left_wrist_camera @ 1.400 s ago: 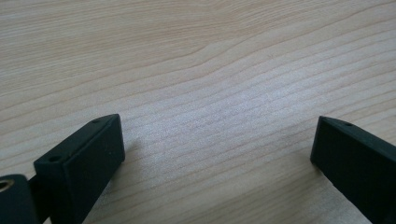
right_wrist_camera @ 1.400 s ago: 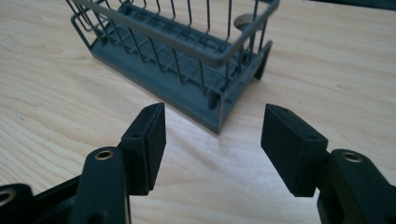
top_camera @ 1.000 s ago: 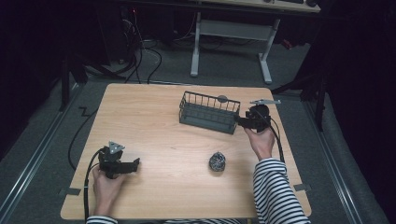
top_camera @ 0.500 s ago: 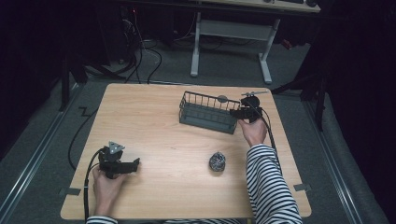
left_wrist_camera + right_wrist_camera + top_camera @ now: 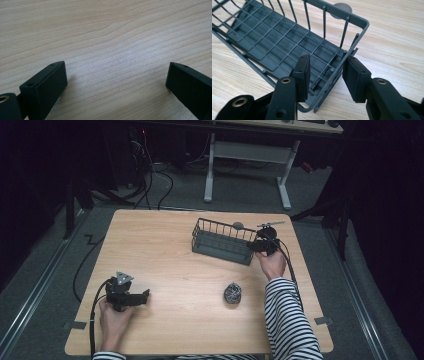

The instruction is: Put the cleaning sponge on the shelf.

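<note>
A dark wire basket (image 5: 220, 251) stands at the back right of the wooden table (image 5: 170, 255). My right gripper (image 5: 256, 245) is at its right end. In the right gripper view the jaws straddle the basket's (image 5: 274, 42) end wall, one pad inside and one outside at the corner. The right gripper (image 5: 327, 60) has just been closing and grips that wall. My left gripper (image 5: 144, 296) rests near the front left of the table, held by a hand. Its jaws (image 5: 116, 65) are wide open over bare wood.
A dark, crumpled ball-like thing (image 5: 232, 292) lies on the table in front of the basket. A grey round disc (image 5: 238, 225) sits just behind the basket and shows past its rim (image 5: 342, 10). A thin metal piece (image 5: 270, 224) lies by the back right edge.
The right hand has moved left to the basket's end and its jaws have closed around the end wall. The left hand has stayed still.
</note>
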### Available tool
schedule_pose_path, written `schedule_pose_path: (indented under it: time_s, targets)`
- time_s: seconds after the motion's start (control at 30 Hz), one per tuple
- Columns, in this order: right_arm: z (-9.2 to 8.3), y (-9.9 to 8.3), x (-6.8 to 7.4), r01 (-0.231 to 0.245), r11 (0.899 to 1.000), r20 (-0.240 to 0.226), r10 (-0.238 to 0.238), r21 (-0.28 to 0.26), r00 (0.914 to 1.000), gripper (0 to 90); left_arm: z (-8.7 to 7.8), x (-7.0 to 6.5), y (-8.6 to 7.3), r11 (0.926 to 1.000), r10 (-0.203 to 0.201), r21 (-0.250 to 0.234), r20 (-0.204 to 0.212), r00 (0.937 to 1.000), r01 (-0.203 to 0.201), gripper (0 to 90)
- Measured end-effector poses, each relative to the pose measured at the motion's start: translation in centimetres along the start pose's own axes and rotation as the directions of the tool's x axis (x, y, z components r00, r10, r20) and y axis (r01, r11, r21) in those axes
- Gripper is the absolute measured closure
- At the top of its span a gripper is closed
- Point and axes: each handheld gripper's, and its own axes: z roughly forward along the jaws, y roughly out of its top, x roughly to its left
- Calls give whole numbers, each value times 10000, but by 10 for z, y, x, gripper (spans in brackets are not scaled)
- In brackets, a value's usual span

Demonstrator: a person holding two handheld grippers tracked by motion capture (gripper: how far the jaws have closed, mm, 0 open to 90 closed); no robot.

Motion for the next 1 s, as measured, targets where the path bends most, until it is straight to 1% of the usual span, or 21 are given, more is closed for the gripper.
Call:
schedule_pose_path:
  time_s: [0.07,0.1,0.13,0.17,0.2,0.23,0.27,0.47,0.73,0.77,0.8,0.83,0.9,0.97,1.0]
  targets:
    - [-2,-3,1,15,10000,-27,-16,-23,10000,586,0,0,0,10000,-4,-1,-3,10000,4,38]
    - [-4,-4,3,146,9999,10,-146,62,9999,587,0,0,0,10000,-4,-3,-5,10000,4,38]
    - [-4,-4,3,146,9999,10,-146,62,9999,587,0,0,0,10000,-4,-3,-5,10000,4,38]
    - [-6,-5,6,323,9994,49,-323,132,9995,589,0,0,0,10000,-6,-4,-6,10000,6,38]
    - [-6,-5,6,323,9994,49,-323,132,9995,589,0,0,0,10000,-6,-4,-6,10000,6,39]
    - [-8,-7,8,523,9985,57,-524,149,9986,589,0,0,0,10000,-6,-3,-6,10000,6,39]
    - [-8,-7,9,600,9981,33,-600,134,9982,587,0,0,0,10000,-6,-4,-7,10000,6,39]
    - [-12,-14,12,547,9985,-172,-547,-24,9984,579,0,0,0,10000,-8,-4,-7,10000,8,39]
    - [-16,-20,20,796,9968,-284,-795,6,9964,573,0,0,0,10000,-11,-8,-11,10000,11,40]
    - [-18,-21,23,894,9960,-368,-892,34,9953,573,0,0,0,10000,-15,-9,-11,10000,15,40]
    - [-18,-21,23,894,9960,-368,-892,34,9953,573,0,0,0,10000,-16,-9,-13,10000,16,40]
    - [-18,-24,25,890,9960,-494,-892,-60,9948,572,0,0,0,10000,-19,-13,-18,10000,19,40]
    - [-19,-25,26,895,9960,-538,-897,-70,9945,573,0,0,0,10000,-25,-16,-23,10000,25,41]
    - [-22,-28,29,1038,9946,-569,-1041,-89,9929,571,0,0,0,10000,-31,-19,-32,10000,31,42]
    - [-22,-28,29,1038,9946,-569,-1041,-89,9929,571,0,0,0,10000,-31,-19,-32,10000,31,43]
